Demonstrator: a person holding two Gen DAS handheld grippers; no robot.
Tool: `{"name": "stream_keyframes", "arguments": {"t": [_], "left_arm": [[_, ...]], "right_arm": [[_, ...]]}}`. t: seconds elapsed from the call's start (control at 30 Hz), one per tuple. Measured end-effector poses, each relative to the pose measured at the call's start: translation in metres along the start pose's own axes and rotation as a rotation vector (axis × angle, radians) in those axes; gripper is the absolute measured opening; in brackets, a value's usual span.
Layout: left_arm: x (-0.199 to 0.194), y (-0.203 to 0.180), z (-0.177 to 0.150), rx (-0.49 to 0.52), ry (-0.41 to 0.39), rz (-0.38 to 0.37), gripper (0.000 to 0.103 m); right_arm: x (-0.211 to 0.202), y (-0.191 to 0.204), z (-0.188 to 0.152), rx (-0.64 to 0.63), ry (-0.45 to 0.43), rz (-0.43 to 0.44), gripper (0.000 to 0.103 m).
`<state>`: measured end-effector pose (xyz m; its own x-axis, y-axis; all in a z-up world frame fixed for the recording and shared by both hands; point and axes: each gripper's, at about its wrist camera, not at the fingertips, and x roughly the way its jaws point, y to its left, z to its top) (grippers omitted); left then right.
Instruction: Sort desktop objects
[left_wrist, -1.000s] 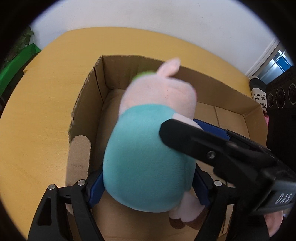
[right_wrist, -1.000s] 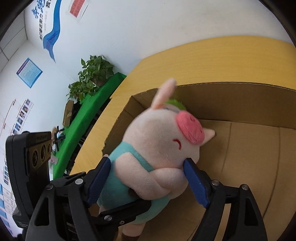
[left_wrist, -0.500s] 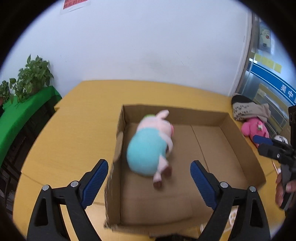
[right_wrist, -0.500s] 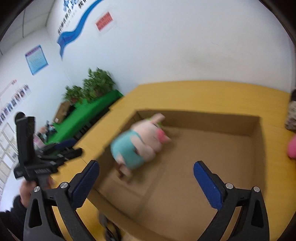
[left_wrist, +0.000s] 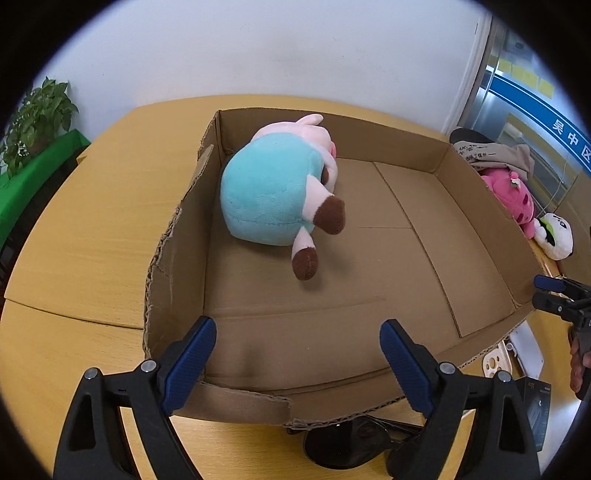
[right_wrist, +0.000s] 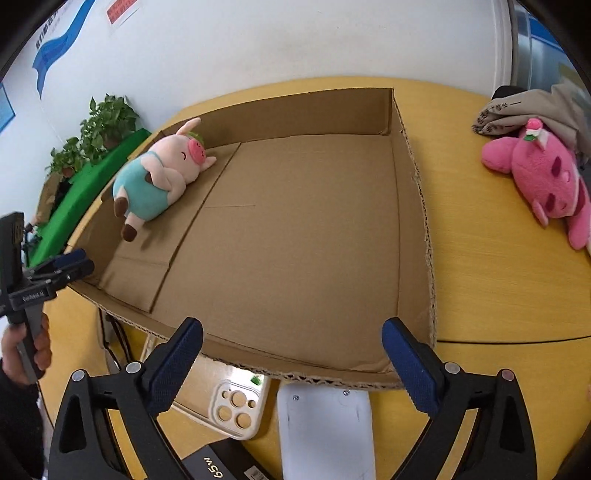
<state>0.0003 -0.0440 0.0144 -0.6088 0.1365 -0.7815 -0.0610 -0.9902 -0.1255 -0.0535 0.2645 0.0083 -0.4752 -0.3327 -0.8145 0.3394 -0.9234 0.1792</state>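
Item: pink plush (right_wrist: 543, 177), lying on the worktop (right_wrist: 498, 280) at the frame's right, outside the cardboard box (right_wrist: 417, 206). You are facing something soft and light; take its plump body. Your left tool (left_wrist: 297, 350) and right tool (right_wrist: 291, 350) are both gaping wide, having just been opening, nothing between them.

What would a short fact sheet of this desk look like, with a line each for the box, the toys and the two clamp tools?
box: open cardboard box on a yellow table
in box: pig plush lying on its side by one wall
outside box: pink plush and panda plush on the table
near edge: phone case, white device
left gripper: open, empty
right gripper: open, empty
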Motion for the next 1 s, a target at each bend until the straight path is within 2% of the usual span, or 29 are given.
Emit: {"name": "stream_keyframes", "arguments": {"t": [0.03, 0.13, 0.27, 0.37, 0.43, 0.53, 0.6, 0.63, 0.67, 0.7, 0.73, 0.77, 0.8, 0.83, 0.9, 0.93, 0.97, 1.0], "left_arm": [[-0.004, 0.000, 0.000, 0.002, -0.013, 0.010, 0.091], [-0.030, -0.005, 0.000, 0.023, -0.082, 0.056, 0.091], [-0.088, -0.026, -0.004, 0.054, -0.255, 0.084, 0.091], [-0.124, -0.046, -0.015, 0.042, -0.361, 0.047, 0.094], [-0.139, -0.058, -0.023, 0.038, -0.408, 0.045, 0.103], [-0.152, -0.075, -0.031, 0.043, -0.453, 0.066, 0.103], [-0.156, -0.082, -0.032, 0.044, -0.452, 0.059, 0.103], [-0.158, -0.084, -0.032, 0.043, -0.446, 0.040, 0.103], [-0.159, -0.086, -0.032, 0.043, -0.446, 0.003, 0.103], [-0.161, -0.086, -0.033, 0.041, -0.450, -0.037, 0.097], [-0.162, -0.087, -0.034, 0.040, -0.443, -0.065, 0.086], [-0.160, -0.089, -0.035, 0.047, -0.416, -0.076, 0.032], [-0.156, -0.092, -0.035, 0.054, -0.376, -0.068, 0.008], [-0.151, -0.094, -0.035, 0.056, -0.341, -0.059, 0.008], [-0.147, -0.097, -0.038, 0.066, -0.317, -0.060, 0.007], [-0.147, -0.099, -0.039, 0.073, -0.321, -0.054, 0.008], [-0.147, -0.101, -0.041, 0.075, -0.325, -0.045, 0.019], [-0.148, -0.102, -0.041, 0.075, -0.325, -0.035, 0.052]], "right_arm": [[-0.003, 0.014, 0.005, 0.000, 0.000, -0.011, 0.099], [-0.024, 0.023, 0.002, 0.035, -0.037, -0.026, 0.100], [-0.079, 0.056, -0.011, 0.005, -0.205, -0.086, 0.103], [-0.112, 0.084, -0.023, -0.027, -0.314, -0.111, 0.103], [-0.125, 0.096, -0.030, -0.040, -0.357, -0.133, 0.103], [-0.137, 0.105, -0.036, -0.054, -0.397, -0.160, 0.103], [-0.139, 0.107, -0.038, -0.066, -0.403, -0.172, 0.103], [-0.138, 0.107, -0.040, -0.068, -0.400, -0.177, 0.096], [-0.137, 0.106, -0.041, -0.068, -0.395, -0.177, 0.074], [-0.135, 0.105, -0.043, -0.062, -0.386, -0.175, 0.056], [-0.133, 0.103, -0.043, -0.050, -0.374, -0.172, 0.013], [-0.132, 0.100, -0.045, -0.034, -0.366, -0.162, 0.003], [-0.132, 0.098, -0.047, -0.024, -0.365, -0.156, 0.003], [-0.131, 0.097, -0.048, -0.022, -0.361, -0.151, 0.003], [-0.132, 0.096, -0.050, -0.018, -0.355, -0.135, 0.005], [-0.134, 0.097, -0.051, -0.014, -0.357, -0.133, 0.029], [-0.135, 0.097, -0.051, -0.012, -0.361, -0.136, 0.082], [-0.137, 0.098, -0.052, -0.011, -0.369, -0.143, 0.103]]}}
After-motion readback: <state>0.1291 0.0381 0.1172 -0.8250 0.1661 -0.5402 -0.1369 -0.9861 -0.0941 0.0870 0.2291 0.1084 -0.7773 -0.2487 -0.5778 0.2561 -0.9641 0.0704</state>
